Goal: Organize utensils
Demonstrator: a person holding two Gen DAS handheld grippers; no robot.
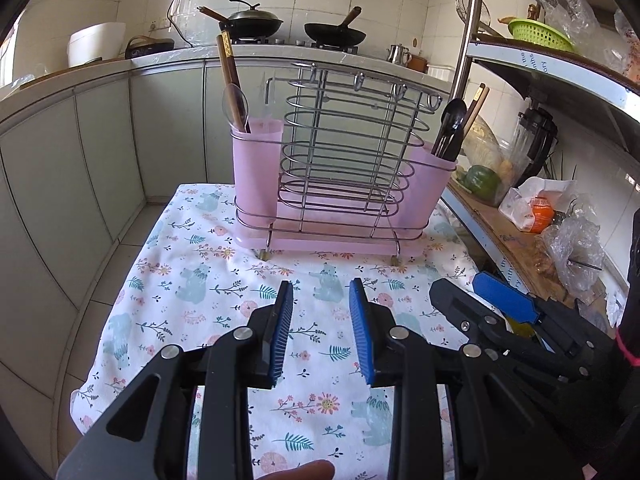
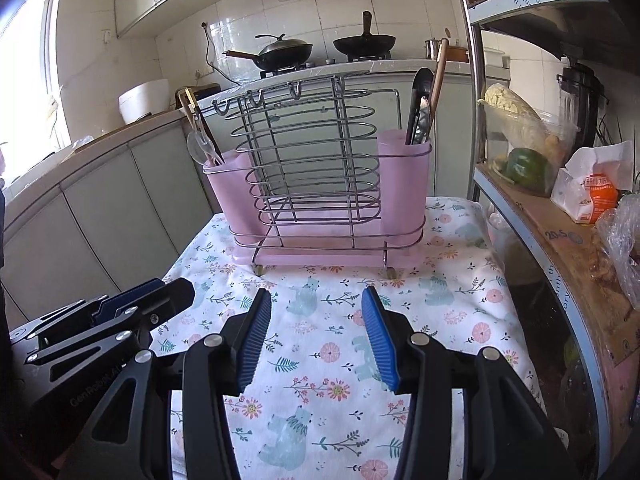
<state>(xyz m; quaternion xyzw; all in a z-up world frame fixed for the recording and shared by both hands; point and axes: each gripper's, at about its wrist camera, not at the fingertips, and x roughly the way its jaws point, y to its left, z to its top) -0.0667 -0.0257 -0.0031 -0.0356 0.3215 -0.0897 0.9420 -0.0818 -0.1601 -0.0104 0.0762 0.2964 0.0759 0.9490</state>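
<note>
- Both the left gripper [image 1: 321, 304] and the right gripper [image 2: 316, 312] have their fingers apart, with nothing between them.
- The utensil rack [image 1: 340, 168] stands on the table [image 1: 224, 288], well ahead of the fingertips.
- The 2 chopsticks [image 1: 230, 76] and clear spoon [image 1: 235, 104] stand in the left cup; the black spoon [image 2: 420, 100] stands in the right. All are light, stiff and probably slick.
- Their long axes run near upright, leaning outward; I'd grip the exposed upper ends.

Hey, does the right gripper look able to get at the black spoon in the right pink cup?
Probably yes: the right gripper is open and empty, only bare floral cloth lies before it, and the black spoon sticks up above its pink cup.
</note>
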